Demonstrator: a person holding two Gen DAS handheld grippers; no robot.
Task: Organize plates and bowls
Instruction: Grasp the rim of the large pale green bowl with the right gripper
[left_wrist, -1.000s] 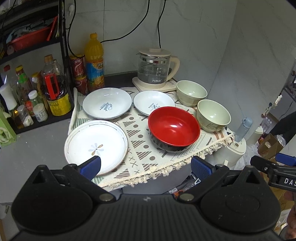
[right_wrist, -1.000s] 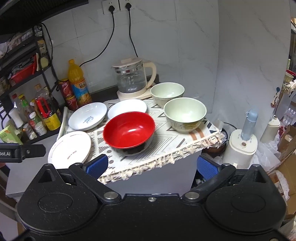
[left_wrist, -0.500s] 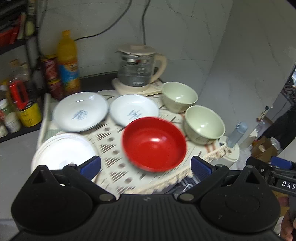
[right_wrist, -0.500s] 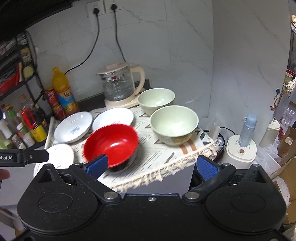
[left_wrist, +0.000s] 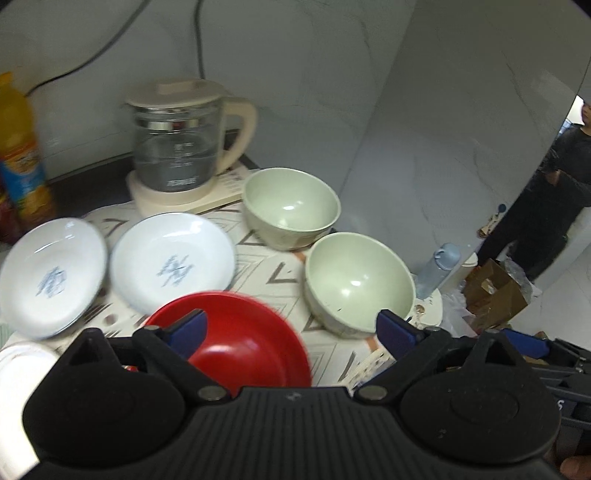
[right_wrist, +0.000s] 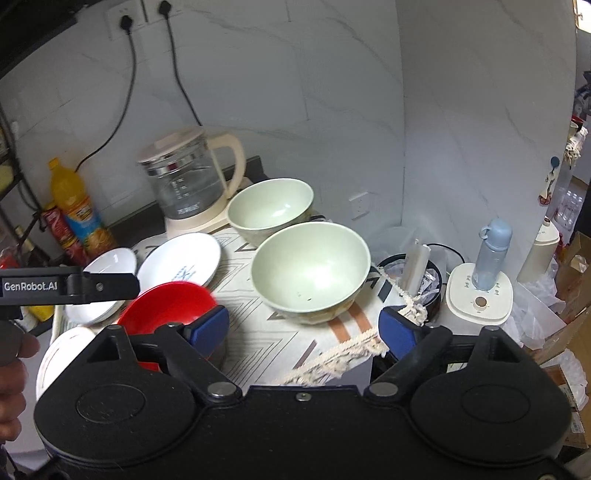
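A red bowl (left_wrist: 240, 339) sits at the front of the patterned cloth (left_wrist: 273, 273), just below my left gripper (left_wrist: 291, 330). Its jaws are closing, wide apart, with nothing pressed between them. Two pale green bowls stand to the right, one near (left_wrist: 358, 284) and one far (left_wrist: 291, 206). Two small white plates (left_wrist: 173, 262) (left_wrist: 51, 273) lie side by side, and a larger white plate (left_wrist: 18, 365) is at the lower left. My right gripper (right_wrist: 303, 330) hovers before the near green bowl (right_wrist: 310, 273), jaws closing on nothing. The red bowl (right_wrist: 166, 306) lies to its left.
A glass kettle (left_wrist: 177, 147) stands on its base at the back, with an orange bottle (right_wrist: 74, 206) and cans to its left. Right of the table are a blue bottle (right_wrist: 491, 254) on a white appliance, cardboard boxes and a standing person (left_wrist: 554, 192).
Both grippers have moved closer to the table and swung to the right, so the green bowls now sit nearer the middle. Both pairs of jaws have narrowed slightly.
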